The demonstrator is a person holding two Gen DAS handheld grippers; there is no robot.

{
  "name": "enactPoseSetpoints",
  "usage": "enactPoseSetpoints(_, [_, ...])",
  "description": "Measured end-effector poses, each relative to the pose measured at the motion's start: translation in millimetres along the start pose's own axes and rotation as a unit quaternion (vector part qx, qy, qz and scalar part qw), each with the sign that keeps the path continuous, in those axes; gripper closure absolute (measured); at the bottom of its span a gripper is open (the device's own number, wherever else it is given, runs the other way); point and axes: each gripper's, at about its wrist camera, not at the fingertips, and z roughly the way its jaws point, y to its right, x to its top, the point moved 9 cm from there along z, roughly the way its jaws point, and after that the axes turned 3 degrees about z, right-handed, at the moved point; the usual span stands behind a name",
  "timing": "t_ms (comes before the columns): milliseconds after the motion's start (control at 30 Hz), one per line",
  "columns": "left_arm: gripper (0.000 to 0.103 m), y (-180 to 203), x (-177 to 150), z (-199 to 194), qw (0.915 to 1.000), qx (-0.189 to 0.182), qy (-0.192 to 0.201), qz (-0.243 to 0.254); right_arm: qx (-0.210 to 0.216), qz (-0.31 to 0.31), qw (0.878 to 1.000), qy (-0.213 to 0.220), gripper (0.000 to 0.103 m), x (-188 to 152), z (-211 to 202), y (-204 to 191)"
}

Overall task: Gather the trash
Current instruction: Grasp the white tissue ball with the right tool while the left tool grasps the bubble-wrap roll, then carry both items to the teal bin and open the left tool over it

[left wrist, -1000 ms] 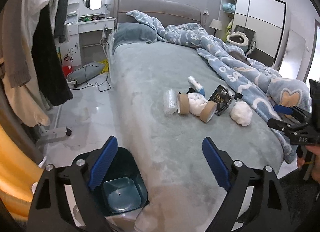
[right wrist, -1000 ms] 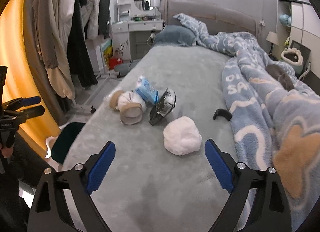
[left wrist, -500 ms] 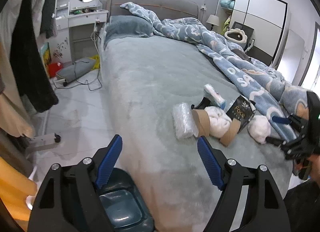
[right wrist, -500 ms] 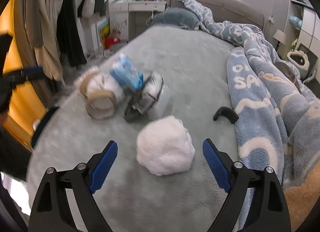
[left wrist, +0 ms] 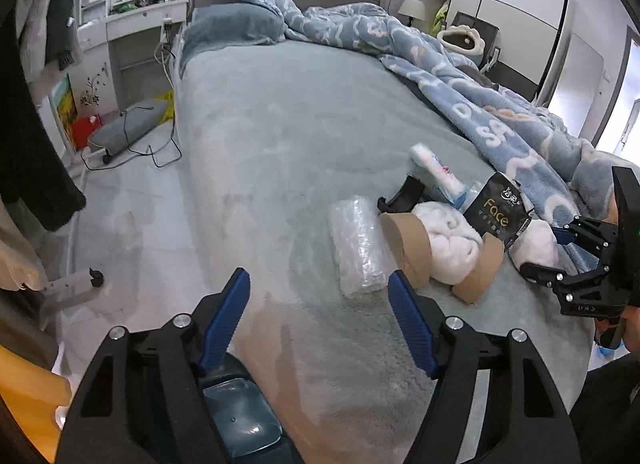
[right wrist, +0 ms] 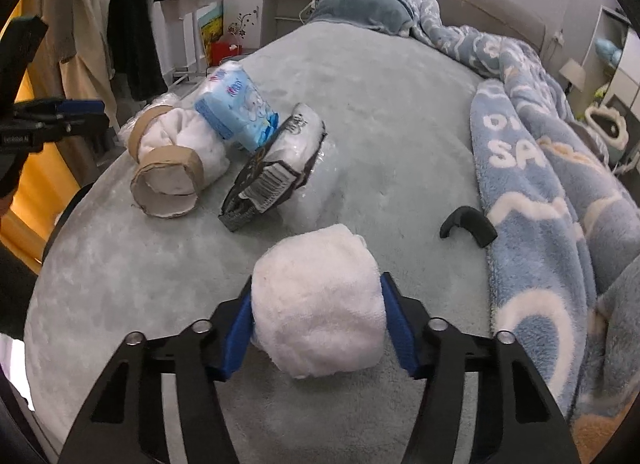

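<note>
On the grey-green bed, a white fluffy wad (right wrist: 316, 304) sits between the blue pads of my right gripper (right wrist: 316, 280). Its jaws are closing, and both pads touch the wad's sides. Beyond it lie a black packet (right wrist: 276, 167), a blue tissue pack (right wrist: 236, 107) and two cardboard rolls (right wrist: 168, 183) around white cloth. My left gripper (left wrist: 316, 278) hovers over the bed's edge, its jaws closing with nothing between them. A clear plastic wrap (left wrist: 358, 248) lies just ahead of its right finger. A teal bin (left wrist: 240, 416) stands on the floor under the left gripper.
A blue patterned blanket (right wrist: 560, 183) is heaped along the bed's right side, with a black curved piece (right wrist: 468, 223) beside it. Clothes hang at the left (left wrist: 36, 103). Cables and a grey pad (left wrist: 128, 127) lie on the floor by a white dresser (left wrist: 136, 31).
My right gripper went down and forward to the white wad and its jaws narrowed onto it. My left gripper moved along the bed's edge toward the plastic wrap, its jaws narrowing.
</note>
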Motion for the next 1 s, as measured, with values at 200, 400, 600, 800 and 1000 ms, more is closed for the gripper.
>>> enactPoseSetpoints(200, [0.037,3,2,11,1.0,-0.001,-0.009,-0.003,0.008,0.031,0.999,0.038,0.05,22,-18,8])
enactPoseSetpoints(400, [0.041,7,4,22,0.9997,-0.013,-0.019,-0.007,0.013,0.052,0.994,0.095,0.05,60,-37,5])
enactPoseSetpoints(600, [0.053,17,2,33,0.9982,-0.042,-0.038,-0.02,0.01,0.084,0.988,0.13,0.05,84,-50,13])
enactPoseSetpoints(800, [0.066,24,0,38,0.9953,-0.076,-0.049,-0.033,0.037,0.112,0.979,0.165,0.05,104,-63,10])
enactPoseSetpoints(1000, [0.069,9,4,19,0.9978,-0.049,-0.029,-0.034,0.08,0.103,0.976,0.174,0.05,127,-62,-23])
